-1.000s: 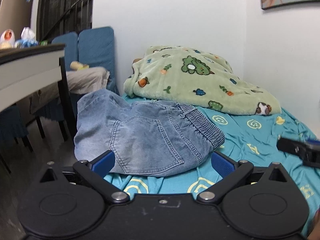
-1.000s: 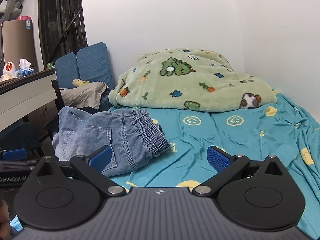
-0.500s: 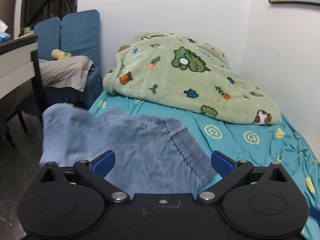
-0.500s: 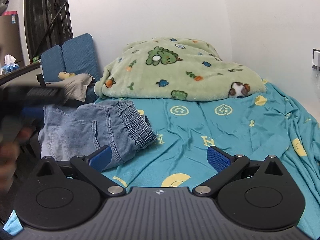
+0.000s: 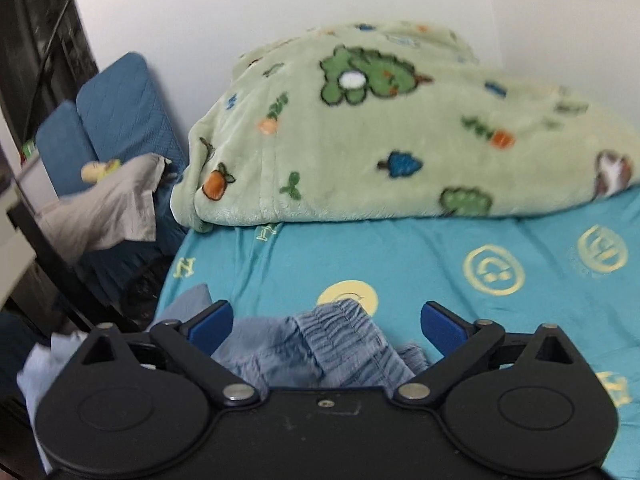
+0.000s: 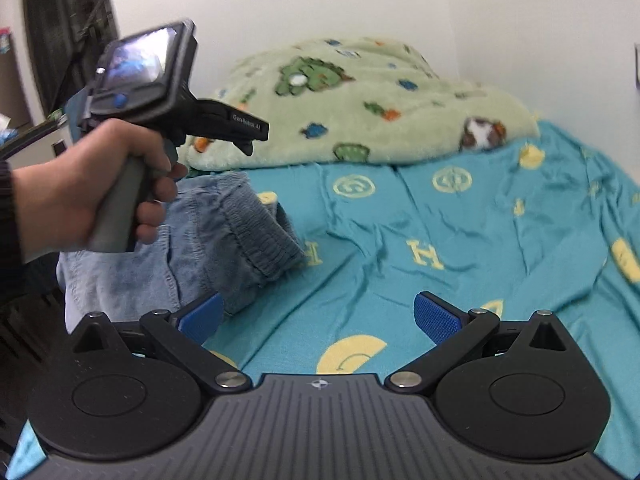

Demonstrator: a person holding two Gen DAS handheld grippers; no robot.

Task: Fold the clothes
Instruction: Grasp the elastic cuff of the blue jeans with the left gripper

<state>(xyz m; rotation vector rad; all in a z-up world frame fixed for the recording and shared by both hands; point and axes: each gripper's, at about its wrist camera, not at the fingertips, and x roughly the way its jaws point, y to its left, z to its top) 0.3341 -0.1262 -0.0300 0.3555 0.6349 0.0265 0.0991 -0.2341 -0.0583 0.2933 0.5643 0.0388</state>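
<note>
Pale blue denim trousers (image 6: 192, 248) with gathered elastic waistband lie bunched at the left edge of the turquoise patterned bedsheet (image 6: 460, 240). Left gripper (image 5: 324, 322) hovers wide over the waistband; right gripper (image 6: 318, 314) is wide, empty. Judged: approach to grasp; closing on the waistband is required.

Left gripper (image 5: 324, 322): matte black body, two round discs, silver pivot screws, bright blue pads on angled black links. Right gripper (image 6: 318, 314) has the same blue ribbed pads and a grey ridged deck with a small star mark. In the right wrist view, the hand (image 6: 96, 184) wears a dark ribbed cuff and grips a grey handle under a black housing with a screen and white lettering.
</note>
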